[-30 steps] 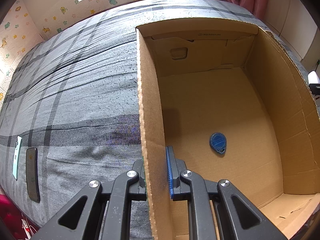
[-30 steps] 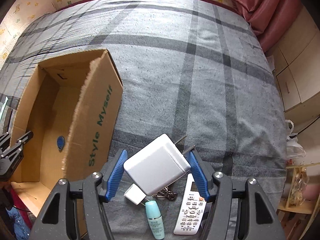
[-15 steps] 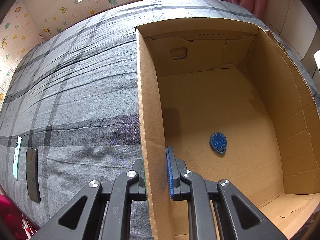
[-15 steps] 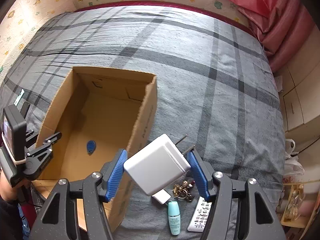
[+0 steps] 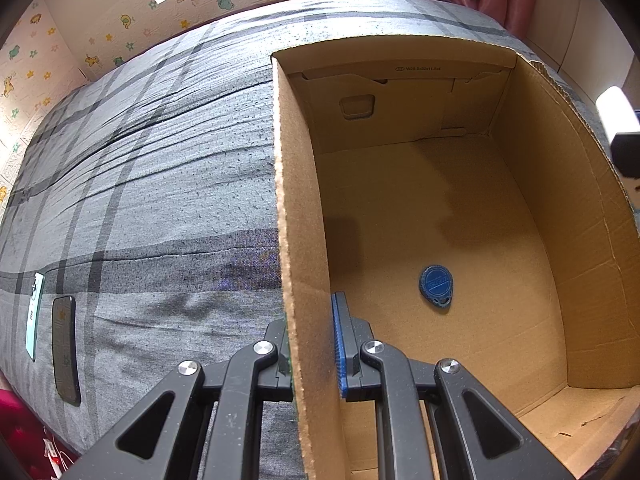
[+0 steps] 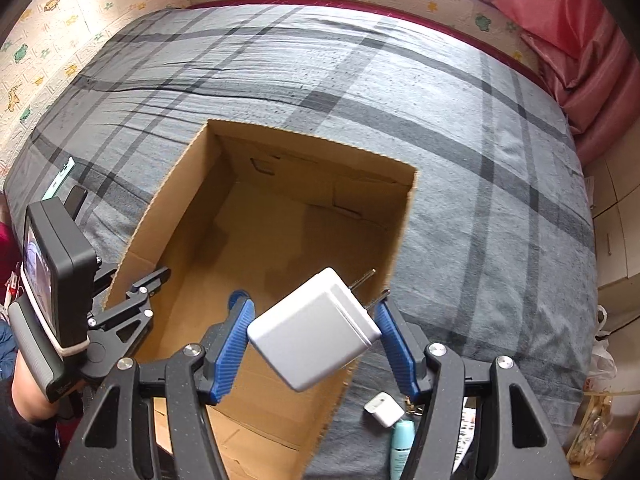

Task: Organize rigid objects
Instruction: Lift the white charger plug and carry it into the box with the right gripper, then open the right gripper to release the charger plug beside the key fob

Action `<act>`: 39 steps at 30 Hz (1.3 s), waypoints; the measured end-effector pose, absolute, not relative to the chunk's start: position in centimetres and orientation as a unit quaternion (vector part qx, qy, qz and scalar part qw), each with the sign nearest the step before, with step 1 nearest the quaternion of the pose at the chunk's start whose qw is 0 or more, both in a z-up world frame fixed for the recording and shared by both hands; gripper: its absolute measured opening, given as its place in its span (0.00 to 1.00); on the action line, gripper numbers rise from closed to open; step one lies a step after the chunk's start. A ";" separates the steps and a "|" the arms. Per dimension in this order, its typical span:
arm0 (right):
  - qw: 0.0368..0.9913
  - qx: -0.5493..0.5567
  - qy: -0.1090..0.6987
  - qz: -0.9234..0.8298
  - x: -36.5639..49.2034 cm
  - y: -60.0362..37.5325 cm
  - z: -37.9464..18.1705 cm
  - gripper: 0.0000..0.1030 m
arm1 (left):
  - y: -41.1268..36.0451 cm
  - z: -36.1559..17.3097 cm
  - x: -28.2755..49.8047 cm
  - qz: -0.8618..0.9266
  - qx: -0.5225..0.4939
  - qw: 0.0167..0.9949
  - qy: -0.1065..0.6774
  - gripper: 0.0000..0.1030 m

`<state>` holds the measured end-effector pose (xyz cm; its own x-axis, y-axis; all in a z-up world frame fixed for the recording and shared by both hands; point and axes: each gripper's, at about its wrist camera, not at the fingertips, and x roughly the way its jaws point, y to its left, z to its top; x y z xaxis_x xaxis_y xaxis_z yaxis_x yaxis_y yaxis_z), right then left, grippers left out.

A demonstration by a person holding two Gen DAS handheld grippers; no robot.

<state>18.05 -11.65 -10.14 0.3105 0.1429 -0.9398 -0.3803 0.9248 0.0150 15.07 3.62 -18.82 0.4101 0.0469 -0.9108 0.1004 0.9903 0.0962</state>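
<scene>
An open cardboard box (image 5: 576, 184) lies on a grey plaid bed, and a blue key fob (image 5: 436, 287) rests on its floor. My left gripper (image 5: 310, 344) is shut on the box's left wall, one finger outside and the blue pad inside. In the right wrist view that gripper (image 6: 148, 284) clamps the box (image 6: 304, 152) at its left wall. My right gripper (image 6: 314, 320) is shut on a white plug charger (image 6: 316, 330), prongs pointing up and right, held in the air above the box's near right wall. The charger (image 5: 614, 112) shows at the left wrist view's right edge.
On the blanket right of the box lie a small white charger (image 6: 384, 409), a teal bottle (image 6: 401, 446) and a partly hidden remote. A dark phone (image 5: 64, 356) and a teal-white card (image 5: 34, 320) lie left of the box. Pink cushions (image 6: 580, 40) line the far right.
My right gripper carried the white charger leftward from above the loose items on the blanket to over the box's right wall. The left gripper and box stayed still.
</scene>
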 end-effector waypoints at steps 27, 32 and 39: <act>0.762 -0.141 0.607 0.177 18.3 -5.4 -19.7 0.65 | 3.8 -18.9 14.9 -0.017 0.064 0.839 0.541 0.14; 0.758 -0.141 0.610 0.181 18.3 -5.0 -20.7 0.65 | 3.7 -19.0 14.8 -0.015 0.066 0.839 0.539 0.14; 0.758 -0.138 0.610 0.184 18.6 -5.0 -20.9 0.65 | 3.8 -19.0 14.8 -0.016 0.064 0.840 0.539 0.14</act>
